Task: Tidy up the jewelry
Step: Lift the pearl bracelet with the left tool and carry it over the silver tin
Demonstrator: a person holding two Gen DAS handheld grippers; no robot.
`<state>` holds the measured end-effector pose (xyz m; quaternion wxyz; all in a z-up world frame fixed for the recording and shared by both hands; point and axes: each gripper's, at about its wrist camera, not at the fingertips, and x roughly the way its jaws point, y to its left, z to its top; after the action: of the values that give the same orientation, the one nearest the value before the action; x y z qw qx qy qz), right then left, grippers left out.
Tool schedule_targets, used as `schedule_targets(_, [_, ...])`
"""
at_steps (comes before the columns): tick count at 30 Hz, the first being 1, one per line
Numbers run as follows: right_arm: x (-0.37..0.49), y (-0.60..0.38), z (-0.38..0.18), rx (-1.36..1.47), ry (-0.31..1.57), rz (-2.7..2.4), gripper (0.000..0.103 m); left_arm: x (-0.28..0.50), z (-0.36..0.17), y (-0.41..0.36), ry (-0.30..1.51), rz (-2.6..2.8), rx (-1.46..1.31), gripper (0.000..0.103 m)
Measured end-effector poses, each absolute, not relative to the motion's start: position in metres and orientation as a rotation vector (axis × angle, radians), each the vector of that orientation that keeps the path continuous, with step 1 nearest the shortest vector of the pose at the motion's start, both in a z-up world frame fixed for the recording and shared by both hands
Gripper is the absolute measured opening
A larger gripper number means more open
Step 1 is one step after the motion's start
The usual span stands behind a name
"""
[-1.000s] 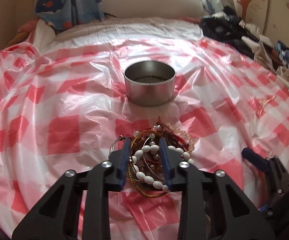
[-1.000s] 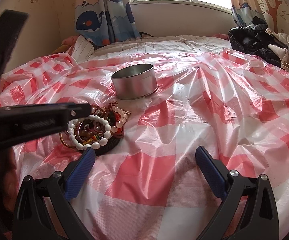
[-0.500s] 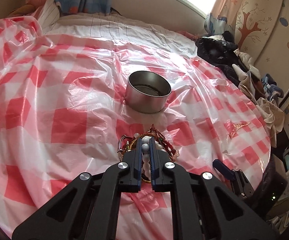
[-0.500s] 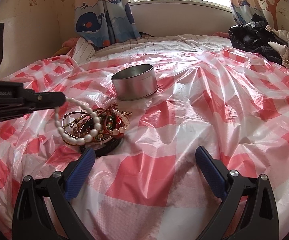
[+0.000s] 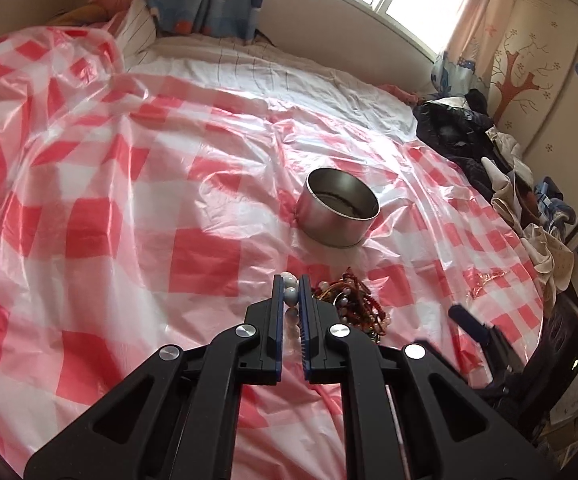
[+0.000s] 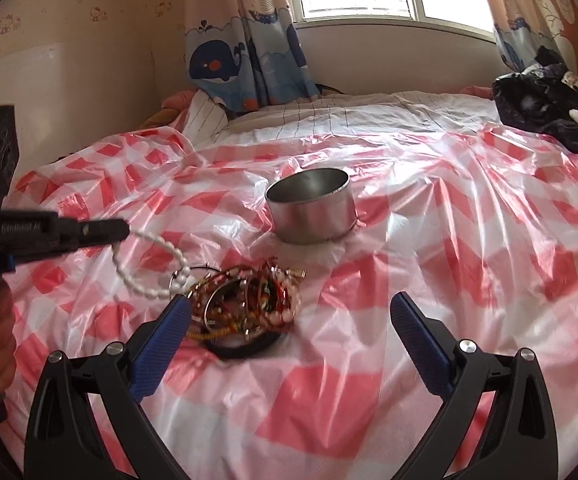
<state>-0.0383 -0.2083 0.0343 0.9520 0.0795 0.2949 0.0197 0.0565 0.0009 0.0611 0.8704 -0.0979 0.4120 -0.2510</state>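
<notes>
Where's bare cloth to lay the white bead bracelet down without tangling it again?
Free: the checked plastic cloth right of the metal tin and the jewelry pile, and far left of the tin. Crowded: between tin and pile; clothes heap on the right edge.

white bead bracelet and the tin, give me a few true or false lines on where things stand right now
1. The left gripper is shut on the white bead bracelet. True.
2. The bracelet already lies inside the round metal tin. False: it hangs from the left gripper, to the left of the tin in the right wrist view.
3. The right gripper holds a bangle. False: its jaws stand wide open with nothing between them.
4. A tangled pile of jewelry lies on the red and white checked plastic sheet, nearer the camera than the tin. True.
5. The tin lies tipped on its side. False: it stands upright, open end up.
</notes>
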Motion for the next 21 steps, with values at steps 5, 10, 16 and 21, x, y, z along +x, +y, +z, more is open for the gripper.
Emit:
schedule_targets(5, [-0.002, -0.186, 0.026, 0.03, 0.709, 0.114, 0.08, 0.059, 0.059, -0.003, 0.857, -0.541, -0.209, 0.006])
schedule_targets(10, [0.021, -0.186, 0.006, 0.032, 0.811, 0.162, 0.018, 0.061, 0.059, -0.005, 0.862, -0.538, -0.215, 0.006])
schedule_targets(16, [0.007, -0.219, 0.017, 0.243, 0.732, 0.205, 0.003, 0.061, 0.059, -0.009, 0.857, -0.549, -0.208, 0.006])
schedule_targets(21, [-0.009, -0.236, 0.035, 0.355, 0.646, 0.235, 0.003, 0.059, 0.061, -0.008, 0.847, -0.572, -0.232, 0.006])
